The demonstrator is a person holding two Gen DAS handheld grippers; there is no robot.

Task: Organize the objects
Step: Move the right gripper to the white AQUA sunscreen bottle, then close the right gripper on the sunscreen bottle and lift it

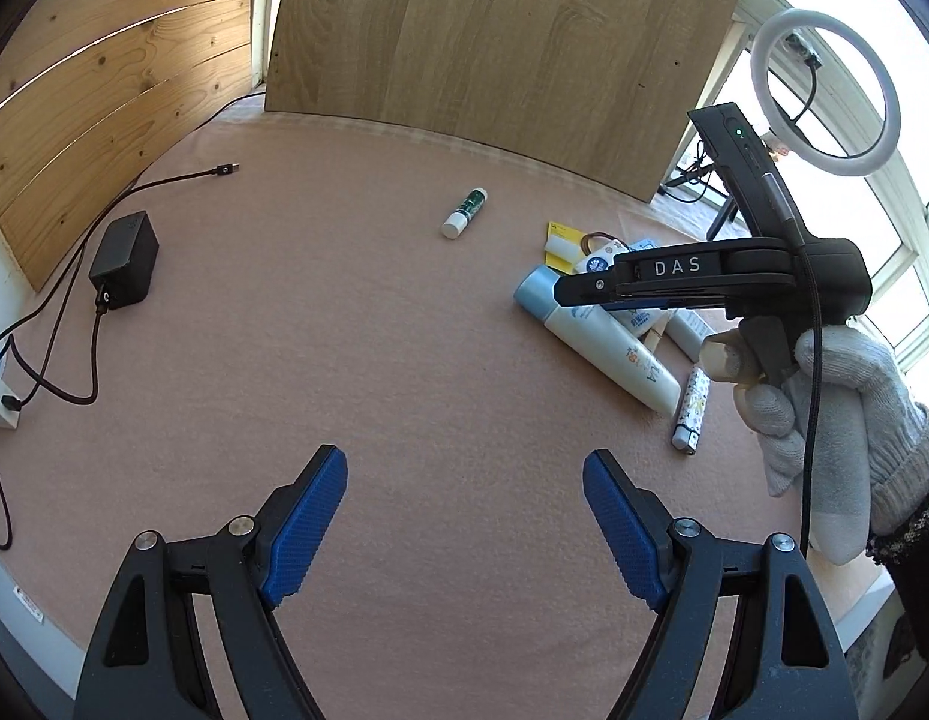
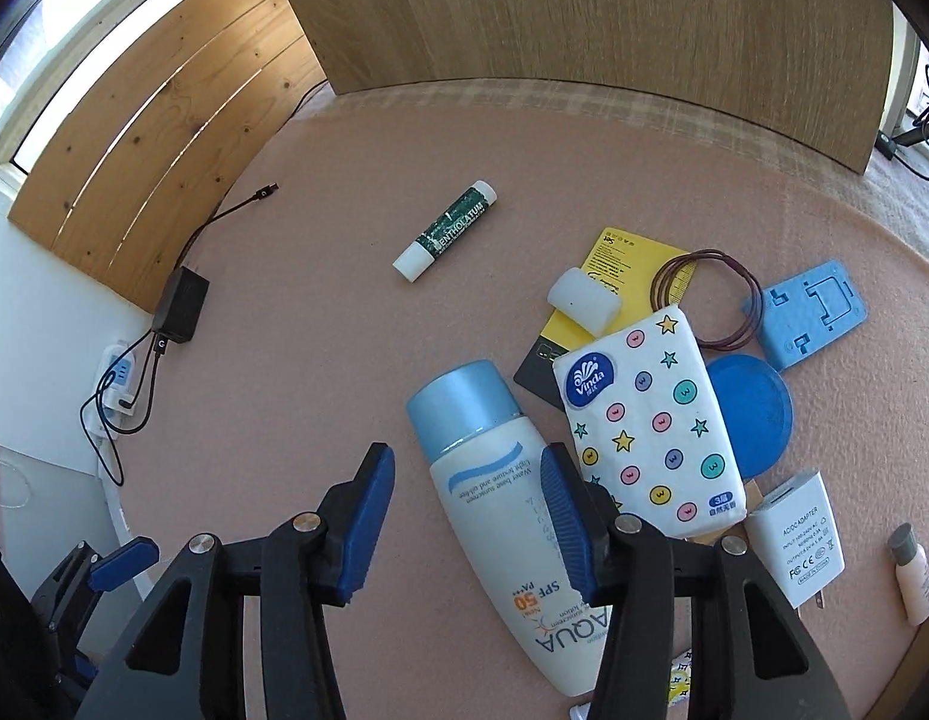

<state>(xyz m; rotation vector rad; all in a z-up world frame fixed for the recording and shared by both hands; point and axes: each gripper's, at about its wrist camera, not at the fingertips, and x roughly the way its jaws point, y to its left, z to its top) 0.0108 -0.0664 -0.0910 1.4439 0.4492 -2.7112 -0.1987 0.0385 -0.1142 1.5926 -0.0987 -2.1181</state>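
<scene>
Left claw [image 1: 464, 516] gaping, tilted down | right claw [image 2: 467, 525] apart (over sunscreen bottle [image 2: 494, 516])

This looks like a room in a home set up for recording, probably by a window. A pink felt cloth [image 1: 356, 312] covers the table, and wooden boards [image 1: 500, 42] lean at twelve o'clock as a makeshift backdrop. A ring light [image 1: 824, 93] stands at two o'clock before bright window panes [image 1: 896, 192]. Personal toiletries lie about: a sunscreen bottle [image 2: 494, 498], a lip balm stick [image 2: 446, 231], a tissue pack [image 2: 650, 420].
</scene>
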